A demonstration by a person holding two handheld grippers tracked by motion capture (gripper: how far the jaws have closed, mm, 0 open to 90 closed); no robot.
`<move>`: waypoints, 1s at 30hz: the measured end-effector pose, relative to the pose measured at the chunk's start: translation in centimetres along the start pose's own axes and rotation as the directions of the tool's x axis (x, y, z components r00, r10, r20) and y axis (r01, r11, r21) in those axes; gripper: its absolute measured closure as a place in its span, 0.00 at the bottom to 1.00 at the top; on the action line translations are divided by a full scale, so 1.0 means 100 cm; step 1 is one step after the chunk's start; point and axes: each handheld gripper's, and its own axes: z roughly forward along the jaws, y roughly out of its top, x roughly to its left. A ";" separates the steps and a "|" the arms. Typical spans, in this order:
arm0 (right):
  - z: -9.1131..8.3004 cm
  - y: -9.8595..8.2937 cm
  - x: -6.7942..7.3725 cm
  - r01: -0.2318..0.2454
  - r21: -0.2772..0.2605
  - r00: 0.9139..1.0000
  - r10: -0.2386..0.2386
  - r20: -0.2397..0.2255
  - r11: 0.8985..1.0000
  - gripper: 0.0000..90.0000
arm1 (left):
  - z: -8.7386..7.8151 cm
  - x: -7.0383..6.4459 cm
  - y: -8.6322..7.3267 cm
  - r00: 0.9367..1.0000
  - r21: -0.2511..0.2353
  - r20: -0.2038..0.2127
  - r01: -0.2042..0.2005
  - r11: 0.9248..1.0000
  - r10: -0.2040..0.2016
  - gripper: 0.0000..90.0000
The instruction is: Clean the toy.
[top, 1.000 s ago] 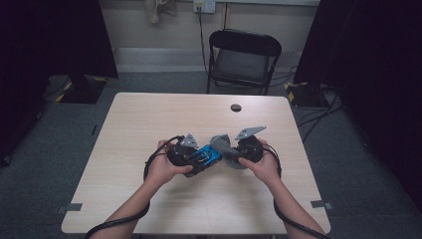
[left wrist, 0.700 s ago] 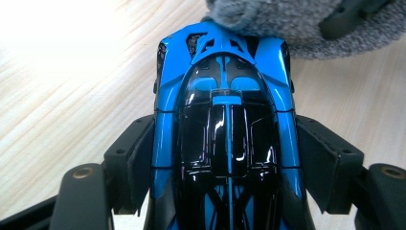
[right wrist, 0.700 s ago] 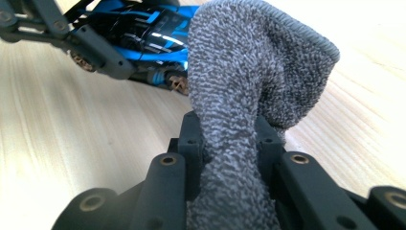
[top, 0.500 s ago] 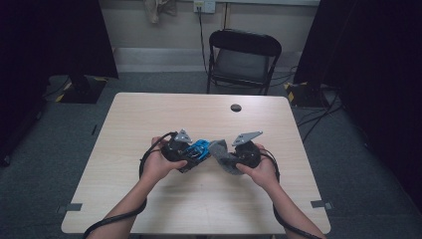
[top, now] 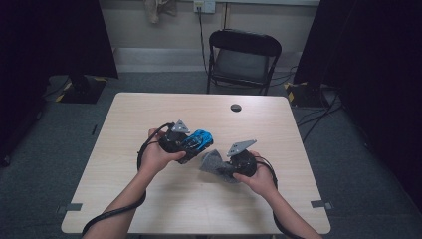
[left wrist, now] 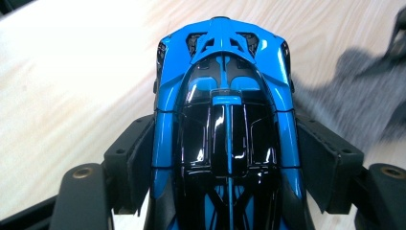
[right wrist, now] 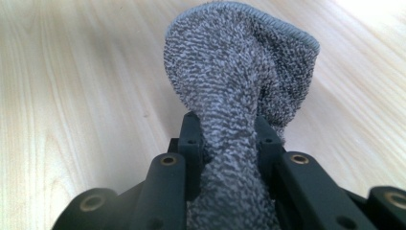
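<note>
A blue and black toy car (top: 197, 139) (left wrist: 225, 120) is held above the middle of the wooden table (top: 149, 109). My left gripper (top: 191, 144) (left wrist: 225, 158) is shut on it, one jaw pad on each side of the car's body. A grey terry cloth (top: 213, 163) (right wrist: 242, 86) sticks out of my right gripper (top: 226, 168) (right wrist: 229, 139), which is shut on it just to the right of the car. In the high view the cloth and car sit a small gap apart. In the left gripper view the blurred cloth (left wrist: 368, 105) lies at the right.
A small black round thing (top: 236, 107) lies near the table's far edge. A black folding chair (top: 242, 57) stands behind the table. Cables trail from both grippers toward the table's near edge.
The two grippers have moved apart. The left one carried the car up and left, and the right one drew the cloth down and right, away from the car.
</note>
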 end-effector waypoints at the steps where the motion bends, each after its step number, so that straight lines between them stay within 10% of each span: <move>1: 0.002 0.002 0.002 0.009 -0.004 1.000 -0.009 -0.008 1.000 0.80 | 0.000 -0.002 0.004 1.000 -0.006 0.008 -0.001 1.000 0.001 0.31; 12: 0.017 0.015 0.015 0.001 -0.073 0.998 -0.005 -0.057 0.997 0.80 | 0.012 -0.019 0.021 0.998 -0.024 0.060 -0.013 1.000 0.015 0.31; 22: 0.006 0.008 -0.004 -0.101 -0.137 0.994 0.105 0.028 0.985 0.81 | 0.009 -0.017 0.013 0.997 -0.029 0.077 0.015 0.999 -0.013 0.31; 30: -0.005 0.004 -0.024 -0.178 -0.184 0.973 0.201 0.115 0.967 0.81 | 0.007 -0.020 0.011 0.995 -0.021 0.095 0.005 1.000 -0.003 0.31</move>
